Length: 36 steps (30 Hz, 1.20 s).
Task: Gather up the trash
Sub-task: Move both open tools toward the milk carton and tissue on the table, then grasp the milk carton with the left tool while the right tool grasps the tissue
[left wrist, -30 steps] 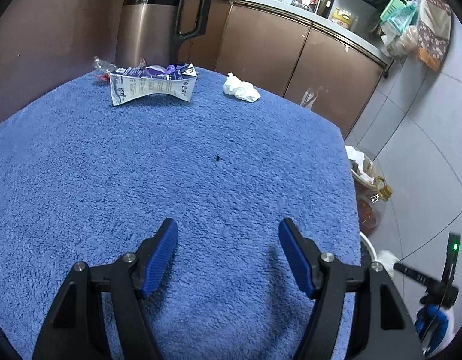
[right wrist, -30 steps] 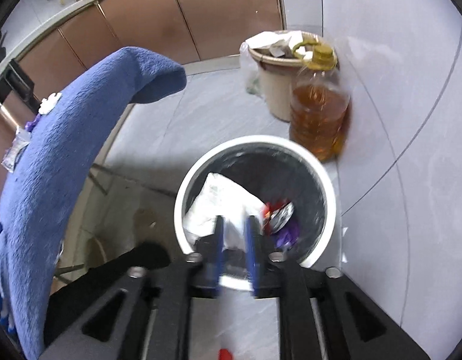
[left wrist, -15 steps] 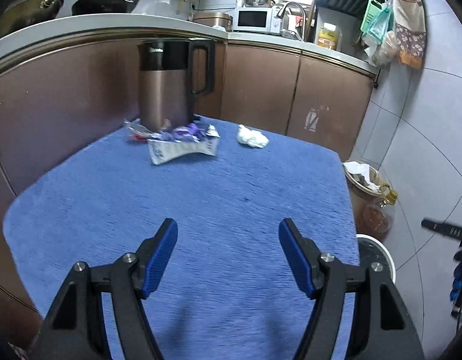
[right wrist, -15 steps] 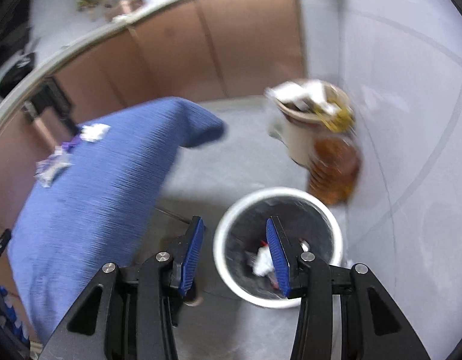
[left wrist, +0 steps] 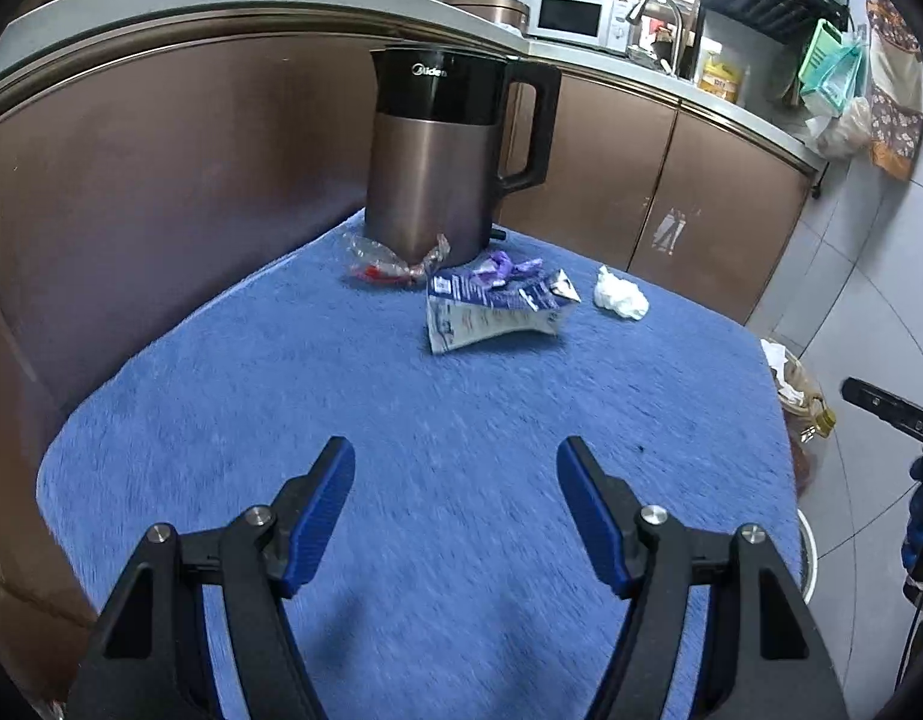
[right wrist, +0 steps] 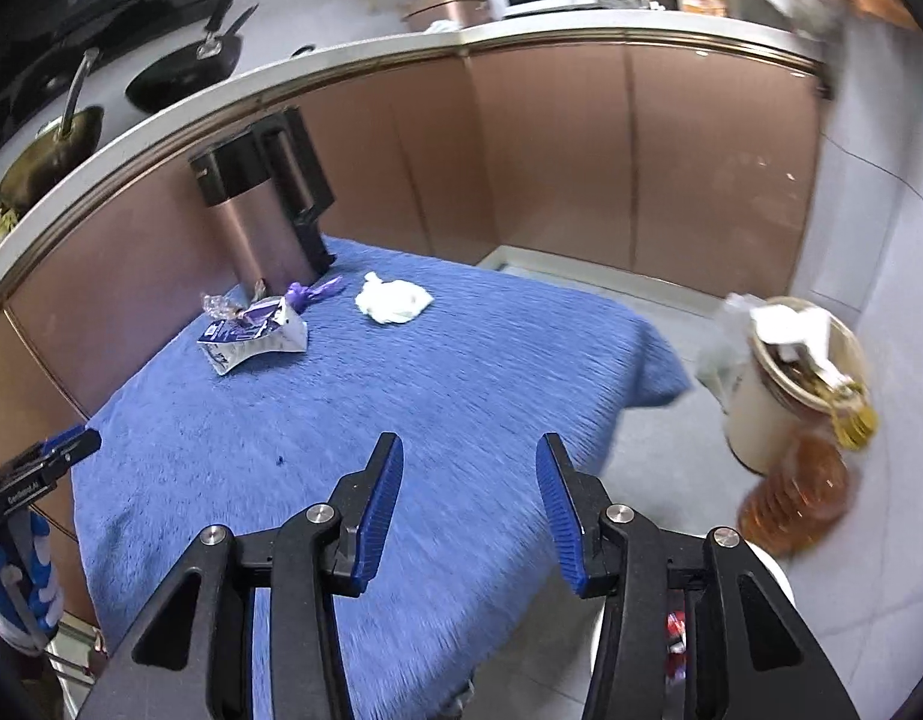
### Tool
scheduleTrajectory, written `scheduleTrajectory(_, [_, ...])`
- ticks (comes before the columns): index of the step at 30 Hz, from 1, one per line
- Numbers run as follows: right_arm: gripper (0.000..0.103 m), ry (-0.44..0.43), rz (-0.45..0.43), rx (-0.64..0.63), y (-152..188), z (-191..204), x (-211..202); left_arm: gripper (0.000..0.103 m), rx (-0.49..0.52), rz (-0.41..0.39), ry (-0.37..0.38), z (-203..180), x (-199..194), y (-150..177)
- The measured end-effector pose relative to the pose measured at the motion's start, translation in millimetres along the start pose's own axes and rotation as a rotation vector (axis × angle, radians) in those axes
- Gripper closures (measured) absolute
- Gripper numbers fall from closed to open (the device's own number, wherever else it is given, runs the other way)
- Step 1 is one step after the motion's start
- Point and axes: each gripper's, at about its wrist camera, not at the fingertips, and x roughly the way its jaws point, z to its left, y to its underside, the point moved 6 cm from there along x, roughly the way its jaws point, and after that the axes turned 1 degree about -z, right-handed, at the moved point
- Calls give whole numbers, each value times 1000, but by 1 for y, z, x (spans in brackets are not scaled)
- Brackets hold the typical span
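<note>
The left gripper [left wrist: 455, 516] hangs over the near part of the blue towel [left wrist: 401, 420] that covers the bench, its jaws spread with nothing between them. The right gripper [right wrist: 469, 504] is above the towel's near right edge; its jaws have just been opening and stand apart, empty. Below it, at the lower right of the right wrist view, shows the rim of a white bin [right wrist: 776, 576], with an oil bottle [right wrist: 797, 498] and a full beige bin [right wrist: 779, 372] on the floor beyond. The trash lies at the far end of the towel: a crushed carton [left wrist: 491, 312], a white tissue wad [left wrist: 620, 300] to its right, a purple wrapper [left wrist: 503, 267] and a clear wrapper [left wrist: 395, 261] behind it. All sit just before a brown kettle [left wrist: 443, 156], with cabinets behind.
</note>
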Motion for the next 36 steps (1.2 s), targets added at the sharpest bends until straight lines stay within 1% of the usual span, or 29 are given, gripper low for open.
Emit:
scheduleTrajectory(2, [57,-10,14,-22,-8,8,18,35,49,-6,9,-2,8,-11])
scheduleTrajectory(3, [56,-14,21,-37,-12,12,27,35,99,-9,15,-5,16,-20])
scheduleTrajectory(6, [52,-29,37,-80,-26,22,57,35,207,-3,37,-16,39,-38])
scheduleTrajectory(8, [50,-43,43,-104,-37,28,77,35,285,12,45,-22,59,-50])
scheduleTrajectory(12, [48,-53,47,-155,-62,39,117,35,434,51,39,-32,99,-66])
scheduleTrajectory(15, [47,-60,51,-190,-80,49,146,35,495,82,35,-30,128,-74])
scheduleTrajectory(16, [45,-62,52,-200,-85,51,155,35,505,91,38,-28,135,-75])
scheduleTrajectory(18, [38,-72,54,-219,-96,58,175,35,527,113,54,-26,149,-76])
scheduleTrajectory(21, [38,-99,71,-237,-105,67,200,35,562,147,82,-24,162,-74])
scheduleTrajectory(23, [38,-98,81,-269,-107,73,216,35,573,159,99,-24,170,-73])
scheduleTrajectory(29, [38,-86,124,-310,-105,80,251,35,541,185,156,-25,189,-67])
scheduleTrajectory(31, [38,-76,137,-319,-103,80,261,35,514,176,172,-25,191,-67])
scheduleTrajectory(33, [38,-82,143,-310,-100,80,266,42,476,166,190,-23,189,-68])
scheduleTrajectory(34, [38,-82,141,-308,-99,81,267,52,461,167,201,-23,187,-68])
scheduleTrajectory(35, [44,-84,140,-304,-98,80,267,54,448,172,209,-22,187,-67])
scheduleTrajectory(36, [55,-93,142,-298,-96,80,267,56,436,170,211,-22,185,-67])
